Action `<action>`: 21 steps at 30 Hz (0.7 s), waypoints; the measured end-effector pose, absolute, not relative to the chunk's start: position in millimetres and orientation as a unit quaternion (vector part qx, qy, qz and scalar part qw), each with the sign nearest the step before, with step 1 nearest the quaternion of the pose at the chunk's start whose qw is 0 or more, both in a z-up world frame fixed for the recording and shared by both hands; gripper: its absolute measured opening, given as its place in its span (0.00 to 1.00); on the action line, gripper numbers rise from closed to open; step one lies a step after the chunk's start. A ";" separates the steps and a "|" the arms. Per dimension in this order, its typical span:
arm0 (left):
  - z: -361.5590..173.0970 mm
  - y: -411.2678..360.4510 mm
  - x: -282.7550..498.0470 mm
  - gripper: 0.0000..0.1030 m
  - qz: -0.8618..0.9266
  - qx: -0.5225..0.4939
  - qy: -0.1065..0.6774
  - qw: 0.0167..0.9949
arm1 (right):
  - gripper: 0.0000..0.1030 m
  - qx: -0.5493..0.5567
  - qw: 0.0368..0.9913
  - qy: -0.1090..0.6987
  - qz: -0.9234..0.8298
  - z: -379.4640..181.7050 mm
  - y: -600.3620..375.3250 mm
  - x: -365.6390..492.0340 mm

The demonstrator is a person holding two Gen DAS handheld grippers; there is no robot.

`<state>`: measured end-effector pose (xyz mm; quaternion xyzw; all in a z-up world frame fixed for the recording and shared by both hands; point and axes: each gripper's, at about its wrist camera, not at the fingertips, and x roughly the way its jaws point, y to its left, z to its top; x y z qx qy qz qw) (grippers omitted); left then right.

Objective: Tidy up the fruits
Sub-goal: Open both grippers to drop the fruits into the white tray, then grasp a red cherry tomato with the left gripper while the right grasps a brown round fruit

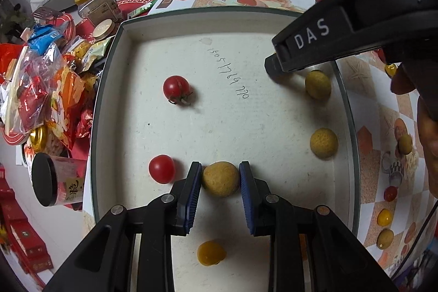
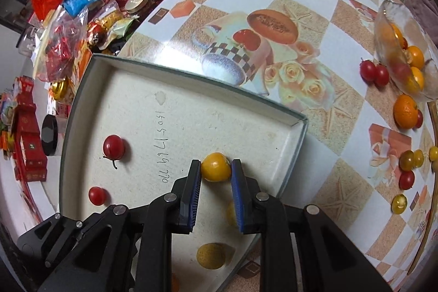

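A: Left wrist view first. What's only there?
B: Shallow white cardboard box lid [image 1: 153, 51] seen from above, plus the right gripper [image 1: 269, 66] as a black body marked DAS reaching in over the lid's far right corner. Its fingertips are hidden from here.
A: Right wrist view?
B: Patterned checkered tablecloth [image 2: 328, 18] stretches off to the right with a clear glass bowl [image 2: 383, 26] holding orange fruits, and loose red and yellow cherry tomatoes near it.
A: Lid contents?
B: Two red cherry tomatoes on the left, one stemmed [image 1: 176, 88], one plain [image 1: 162, 168]. Two tan rough-skinned round fruits [image 1: 317, 84] along the right wall. A small yellow-orange fruit [image 1: 211, 253] near the front edge.
A: Claws?
B: Left gripper [image 1: 220, 178] is clamped on a third tan rough round fruit [image 1: 220, 179], just beside the plain tomato. Right gripper [image 2: 216, 168] is closed on a smooth yellow cherry tomato [image 2: 215, 166] over the lid's right side.
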<state>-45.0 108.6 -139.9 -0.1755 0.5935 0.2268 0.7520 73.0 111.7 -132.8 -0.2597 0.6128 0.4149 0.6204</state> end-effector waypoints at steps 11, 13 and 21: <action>-130.4 109.2 -52.2 0.78 0.241 -0.151 0.586 0.759 | 0.80 -0.212 0.623 0.610 0.441 -106.5 107.7 79.0; -125.9 108.8 -51.6 0.78 0.241 -0.149 0.586 0.759 | 0.80 -0.203 0.638 0.599 0.439 -91.8 98.2 84.8; -101.5 93.1 -35.3 0.78 0.218 -0.123 0.576 0.778 | 0.80 -0.156 0.684 0.607 0.374 -73.9 19.5 114.0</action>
